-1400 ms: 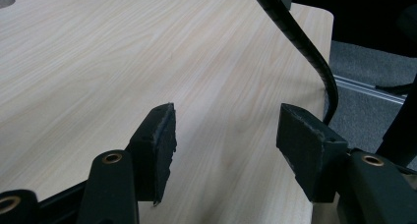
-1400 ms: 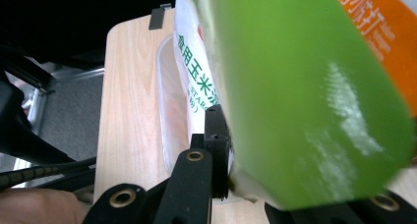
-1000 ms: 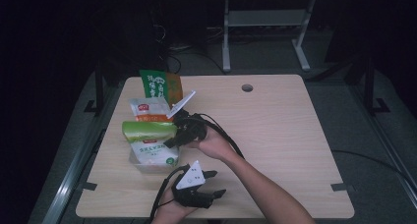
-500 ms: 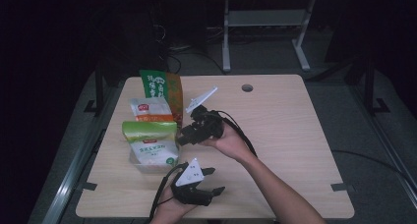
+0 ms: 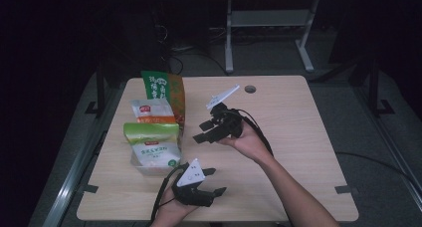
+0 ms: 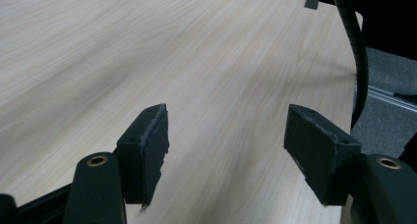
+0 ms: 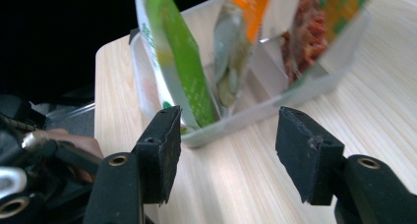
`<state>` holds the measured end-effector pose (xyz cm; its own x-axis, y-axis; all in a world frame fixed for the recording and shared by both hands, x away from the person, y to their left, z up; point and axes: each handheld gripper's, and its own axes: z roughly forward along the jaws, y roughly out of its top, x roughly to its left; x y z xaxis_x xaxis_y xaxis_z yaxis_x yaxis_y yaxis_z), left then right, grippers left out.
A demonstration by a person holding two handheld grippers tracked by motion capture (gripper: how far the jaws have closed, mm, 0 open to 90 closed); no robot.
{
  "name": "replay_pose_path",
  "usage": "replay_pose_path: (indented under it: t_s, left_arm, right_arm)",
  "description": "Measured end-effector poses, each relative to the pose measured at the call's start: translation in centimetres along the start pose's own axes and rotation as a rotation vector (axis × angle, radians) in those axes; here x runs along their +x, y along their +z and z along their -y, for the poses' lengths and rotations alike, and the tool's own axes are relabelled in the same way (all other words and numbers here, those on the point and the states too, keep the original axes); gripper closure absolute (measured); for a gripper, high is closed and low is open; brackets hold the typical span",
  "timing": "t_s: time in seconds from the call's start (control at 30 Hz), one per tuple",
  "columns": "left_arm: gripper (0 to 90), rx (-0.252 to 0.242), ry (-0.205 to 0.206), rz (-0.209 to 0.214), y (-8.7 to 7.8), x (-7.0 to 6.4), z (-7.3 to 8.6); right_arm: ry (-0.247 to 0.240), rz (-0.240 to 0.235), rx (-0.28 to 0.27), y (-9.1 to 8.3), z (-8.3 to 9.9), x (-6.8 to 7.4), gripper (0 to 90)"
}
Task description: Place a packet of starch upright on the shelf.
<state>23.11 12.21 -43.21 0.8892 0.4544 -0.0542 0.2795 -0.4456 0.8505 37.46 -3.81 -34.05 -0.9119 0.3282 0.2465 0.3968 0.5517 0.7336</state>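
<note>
Glossy green, white and orange snack pouches point(image 5: 152, 137) stand upright in a clear plastic tray point(image 7: 275, 103) at the pale wood table's point(image 5: 298, 137) left side. Right gripper point(image 5: 209, 130) hovers just beside them, tilted, jaws spread and holding nothing. Left gripper point(image 5: 211, 182) rests low near the front edge, jaws likewise parted over bare wood.

Three snack bags point(image 5: 154, 132) upright in a tray point(image 7: 275, 108) at table's point(image 5: 298, 132) left, right claw point(image 5: 211, 130) beside it

Print is present on 3 items, none readable. The dark green packet point(image 5: 160, 89) carries pale characters; the white packet with orange band point(image 5: 152, 111) has a small red mark; the light green packet point(image 5: 153, 145) bears green lettering. All are too small and blurred to make out.
</note>
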Motion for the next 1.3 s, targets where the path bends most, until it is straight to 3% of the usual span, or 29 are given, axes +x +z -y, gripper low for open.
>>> replay_pose_path:
  t_s: [0.07, 0.33, 0.6, 1.0, 1.3]
  left_arm:
    - [32.8, -0.001, -0.006, 0.001, 0.0, 0.0, 0.0]
    - [32.3, -0.003, -0.010, 0.003, 0.1, 0.2, 0.0]
    - [32.2, -0.010, -0.011, -0.011, -0.1, 0.4, 0.0]
    - [31.8, -0.008, -0.002, -0.013, -0.2, 0.6, 0.0]
    - [31.5, -0.010, -0.018, -0.016, -0.2, 0.7, 0.0]
  right_arm:
    - [0.037, 0.003, 0.001, -0.5, 0.5, -0.3, 40.9]
    - [0.091, 0.048, -0.014, -2.7, 2.7, -1.8, 37.8]
    - [0.117, 0.099, -0.023, -4.5, 4.2, -2.5, 33.7]
    - [0.152, 0.127, -0.022, -6.4, 6.2, -3.0, 31.8]
    - [0.187, 0.148, -0.029, -7.6, 7.7, -3.3, 31.0]
